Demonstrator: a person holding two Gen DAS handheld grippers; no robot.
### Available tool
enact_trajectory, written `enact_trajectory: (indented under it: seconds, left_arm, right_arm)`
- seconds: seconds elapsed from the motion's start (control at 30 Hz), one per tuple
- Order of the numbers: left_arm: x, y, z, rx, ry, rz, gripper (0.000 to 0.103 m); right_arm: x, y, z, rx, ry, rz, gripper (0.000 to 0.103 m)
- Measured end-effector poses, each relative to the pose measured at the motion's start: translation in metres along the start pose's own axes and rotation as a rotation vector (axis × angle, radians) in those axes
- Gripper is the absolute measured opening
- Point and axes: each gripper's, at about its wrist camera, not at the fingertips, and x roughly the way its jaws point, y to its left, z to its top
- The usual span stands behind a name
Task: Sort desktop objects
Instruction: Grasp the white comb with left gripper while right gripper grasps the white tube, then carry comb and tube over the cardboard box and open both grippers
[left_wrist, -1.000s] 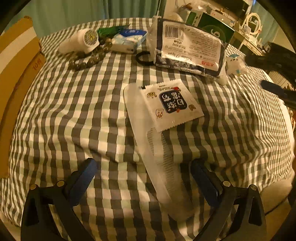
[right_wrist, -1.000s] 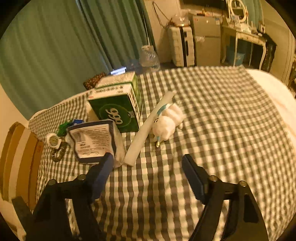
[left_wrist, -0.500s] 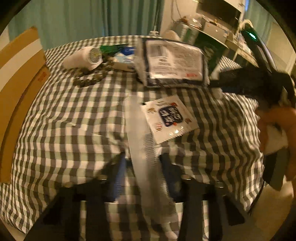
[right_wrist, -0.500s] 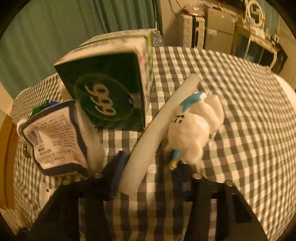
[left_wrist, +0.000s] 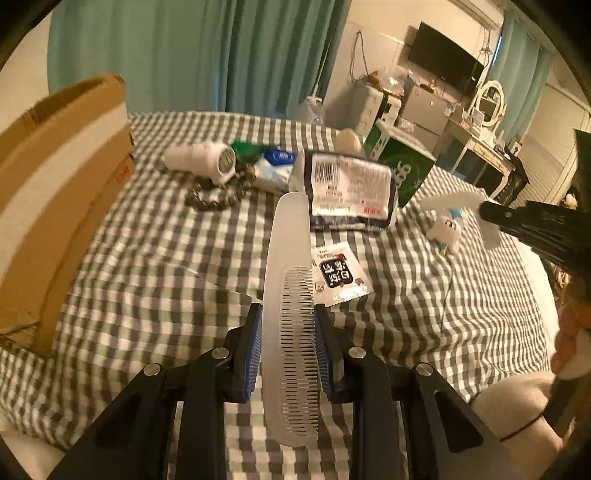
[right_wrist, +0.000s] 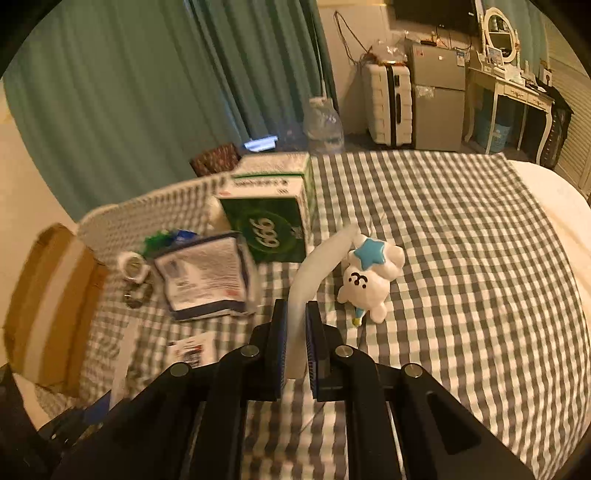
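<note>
Both tools now lifted off checked cloth (left_wrist: 147, 258): left tool (left_wrist: 288, 325) clamps comb (left_wrist: 291, 295), right tool (right_wrist: 295, 325) clamps white tube (right_wrist: 314, 266).

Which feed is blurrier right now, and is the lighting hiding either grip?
Right wrist view: left side smeared, printed pouch soft, yet right gripper sharp on the white strip. Left wrist view: mostly crisp, warm dim light, left gripper clearly clamping the comb.
</note>
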Motion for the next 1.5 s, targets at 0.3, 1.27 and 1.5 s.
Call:
enact_trajectory:
  seconds: [0.3,1.27,1.5]
  left_arm:
    - [-0.041,-0.01,0.015,0.008,-0.105,0.013,0.027]
    - [-0.155,0.123,0.117,-0.095,-0.274,0.186,0.027]
    - [-0.155,0.181,0.128,-0.163,-0.264,0.256,0.027]
  right_arm:
    - [-0.056,0.02,0.002,-0.031,-0.097,0.078,0.009]
    - [-0.11,0.26,0.04,-0.339,-0.239,0.401,0.009]
    - [-0.093,0.334,0.044,-0.427,-0.216,0.48,0.009]
